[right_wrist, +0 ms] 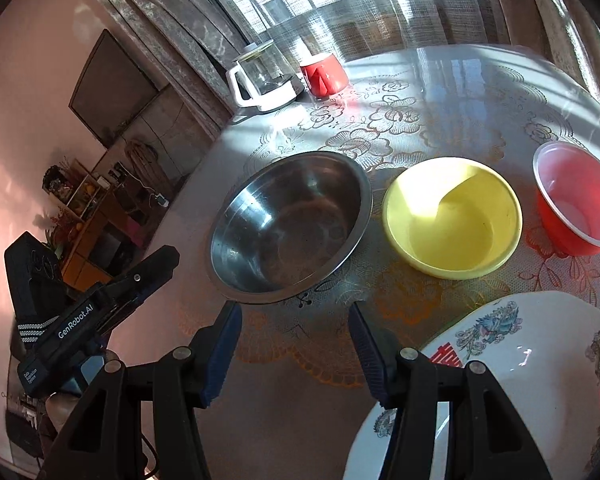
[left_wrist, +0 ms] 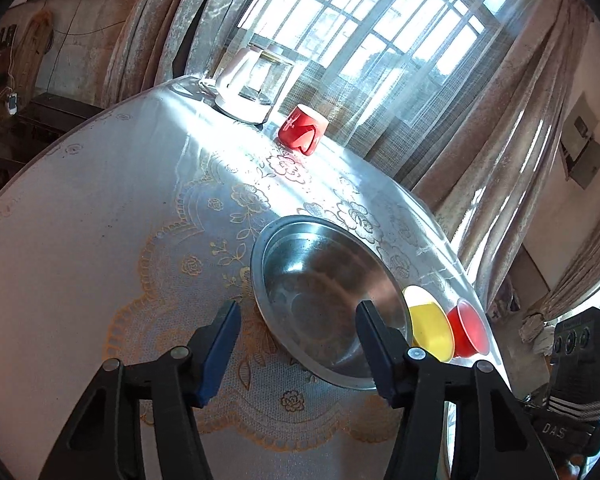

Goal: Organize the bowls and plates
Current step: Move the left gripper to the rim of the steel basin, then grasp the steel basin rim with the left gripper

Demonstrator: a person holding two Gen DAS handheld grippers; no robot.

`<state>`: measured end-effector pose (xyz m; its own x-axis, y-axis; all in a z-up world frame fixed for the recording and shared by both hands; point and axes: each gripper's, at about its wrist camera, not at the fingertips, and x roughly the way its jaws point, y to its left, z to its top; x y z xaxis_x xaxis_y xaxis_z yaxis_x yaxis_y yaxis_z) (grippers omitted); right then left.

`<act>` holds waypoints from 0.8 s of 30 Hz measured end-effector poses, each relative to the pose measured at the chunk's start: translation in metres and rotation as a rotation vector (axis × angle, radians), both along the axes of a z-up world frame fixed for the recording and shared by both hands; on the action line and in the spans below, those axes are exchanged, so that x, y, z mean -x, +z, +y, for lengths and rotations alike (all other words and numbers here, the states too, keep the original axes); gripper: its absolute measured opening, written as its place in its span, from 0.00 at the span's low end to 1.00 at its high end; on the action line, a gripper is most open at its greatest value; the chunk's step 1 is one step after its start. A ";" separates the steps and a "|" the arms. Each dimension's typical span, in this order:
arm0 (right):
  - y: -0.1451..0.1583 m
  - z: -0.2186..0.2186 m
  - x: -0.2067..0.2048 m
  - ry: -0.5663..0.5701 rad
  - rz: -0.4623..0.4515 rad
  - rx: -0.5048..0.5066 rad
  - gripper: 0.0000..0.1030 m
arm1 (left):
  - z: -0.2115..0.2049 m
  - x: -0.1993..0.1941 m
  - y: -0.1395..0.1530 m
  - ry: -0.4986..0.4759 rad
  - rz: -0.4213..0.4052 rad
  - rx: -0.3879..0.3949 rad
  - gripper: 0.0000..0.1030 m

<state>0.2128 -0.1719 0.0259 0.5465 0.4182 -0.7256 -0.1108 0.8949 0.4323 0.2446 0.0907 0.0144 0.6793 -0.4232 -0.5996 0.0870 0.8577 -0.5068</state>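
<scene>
A round table (right_wrist: 284, 420) under a lace-patterned cloth filled both views. At the bottom of the right view, the right gripper (right_wrist: 294, 350) had its jaws parted with nothing between them; a decorated white plate (right_wrist: 540, 380) lay at lower right. The left gripper (left_wrist: 298, 346) hovered with jaws apart and empty over the near rim of a steel bowl (right_wrist: 288, 224). Right of it sat a yellow bowl (right_wrist: 452, 216), then a red bowl (right_wrist: 576, 196). Farther back stood a glass kettle (right_wrist: 264, 76) and a red mug (right_wrist: 324, 74) before a curtained window (left_wrist: 372, 28).
</scene>
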 end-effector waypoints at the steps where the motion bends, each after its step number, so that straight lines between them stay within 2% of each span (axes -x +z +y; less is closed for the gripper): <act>1: -0.002 0.002 -0.006 -0.003 0.012 -0.001 0.55 | -0.001 -0.007 -0.001 -0.002 0.008 -0.001 0.58; 6: -0.009 0.006 -0.024 -0.010 0.054 0.004 0.55 | -0.009 -0.031 -0.006 -0.050 0.005 -0.020 0.58; 8: -0.012 0.009 -0.030 -0.003 0.062 0.008 0.55 | -0.015 -0.039 -0.009 -0.084 -0.008 -0.038 0.55; 11: -0.020 0.014 -0.038 0.005 0.091 0.020 0.55 | -0.024 -0.051 -0.012 -0.143 -0.047 -0.092 0.45; 13: -0.027 0.017 -0.042 -0.006 0.123 0.028 0.55 | -0.029 -0.059 -0.017 -0.198 -0.038 -0.106 0.44; 16: -0.030 0.018 -0.048 -0.010 0.139 0.018 0.55 | -0.038 -0.070 -0.020 -0.236 -0.077 -0.193 0.43; 20: -0.033 0.019 -0.066 -0.028 0.173 0.021 0.55 | -0.041 -0.084 -0.020 -0.274 -0.038 -0.155 0.39; 21: -0.033 0.018 -0.070 -0.037 0.185 0.021 0.55 | -0.043 -0.085 -0.021 -0.289 -0.024 -0.157 0.35; 22: -0.034 0.018 -0.073 -0.039 0.194 0.024 0.52 | -0.047 -0.083 -0.021 -0.303 -0.015 -0.167 0.30; 24: -0.034 0.019 -0.077 -0.037 0.198 0.062 0.37 | -0.051 -0.076 -0.022 -0.333 -0.015 -0.167 0.25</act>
<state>0.2897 -0.1528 -0.0085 0.4048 0.3514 -0.8442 0.0042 0.9225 0.3860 0.3205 0.0396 -0.0081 0.5301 -0.5192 -0.6704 0.3812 0.8521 -0.3586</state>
